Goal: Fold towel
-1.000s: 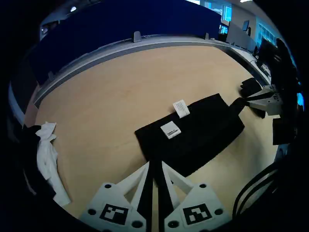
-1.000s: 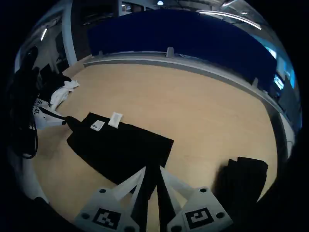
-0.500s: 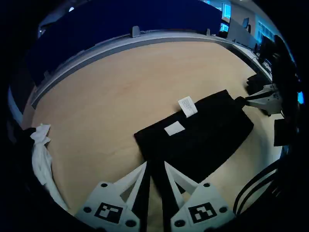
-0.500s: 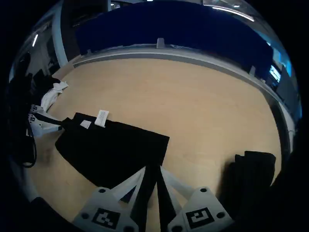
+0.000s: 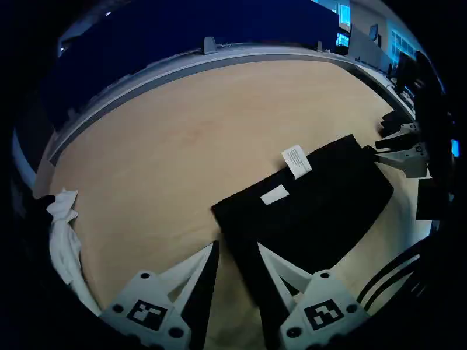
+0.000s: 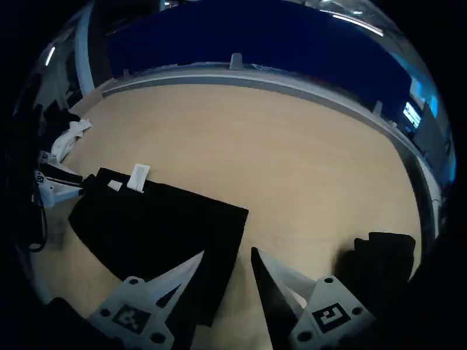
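Both views are a bit dim and look bluish. Light comes from above: a long lamp glows at the top of the right gripper view, and bright windows shine in the left gripper view. The table is lit evenly, with only soft shadows. The towel is so dark (just a black patch) that its folds hardly show. Straight lines bend near the edges, where it gets darker.

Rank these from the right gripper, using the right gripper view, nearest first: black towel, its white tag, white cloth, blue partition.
1. Black towel, just left of the right gripper.
2. White tag, at the towel's far left edge.
3. White cloth, far left.
4. Blue partition, along the back.
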### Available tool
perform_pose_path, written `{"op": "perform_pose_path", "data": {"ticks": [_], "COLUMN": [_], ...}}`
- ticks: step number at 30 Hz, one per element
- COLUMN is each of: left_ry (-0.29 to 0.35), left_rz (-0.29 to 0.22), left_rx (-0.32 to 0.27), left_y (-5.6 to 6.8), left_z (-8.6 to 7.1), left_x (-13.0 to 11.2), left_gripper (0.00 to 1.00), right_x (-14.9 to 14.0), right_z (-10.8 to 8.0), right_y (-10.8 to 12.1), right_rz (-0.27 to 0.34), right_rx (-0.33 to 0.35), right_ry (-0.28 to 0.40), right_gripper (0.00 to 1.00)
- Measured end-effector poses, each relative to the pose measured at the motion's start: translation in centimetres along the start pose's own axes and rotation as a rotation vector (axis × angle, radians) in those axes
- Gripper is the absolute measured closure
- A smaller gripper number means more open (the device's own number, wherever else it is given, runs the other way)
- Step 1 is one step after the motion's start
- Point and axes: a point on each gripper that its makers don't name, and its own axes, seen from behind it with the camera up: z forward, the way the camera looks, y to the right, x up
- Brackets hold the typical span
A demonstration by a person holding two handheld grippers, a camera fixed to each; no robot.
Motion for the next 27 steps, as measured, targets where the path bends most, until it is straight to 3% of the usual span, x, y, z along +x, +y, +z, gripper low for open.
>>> {"op": "perform_pose_path", "data": {"ticks": [5,13,22,27], "left_ry": [0.013,0.029,0.035,0.038], "left_rz": [-0.014,-0.031,-0.043,-0.046], "left_rx": [0.014,0.039,0.047,0.056], "left_y": [-0.9,-2.2,-2.8,-3.3], "left_z": [-0.1,-0.4,-0.9,-1.2], "left_x": [0.7,1.8,1.8,1.7], "left_gripper": [0.49,0.24,0.17,0.15], "right_x": [0.6,1.9,2.7,2.7], "right_z": [0.3,0.5,0.0,-0.4], "right_y": [0.6,1.4,1.4,1.4], "right_rz": [0.006,0.023,0.019,0.021], "right_rx": [-0.023,-0.045,-0.046,-0.047], "right_ry": [0.007,0.027,0.05,0.055], "right_gripper": [0.36,0.31,0.16,0.15]}}
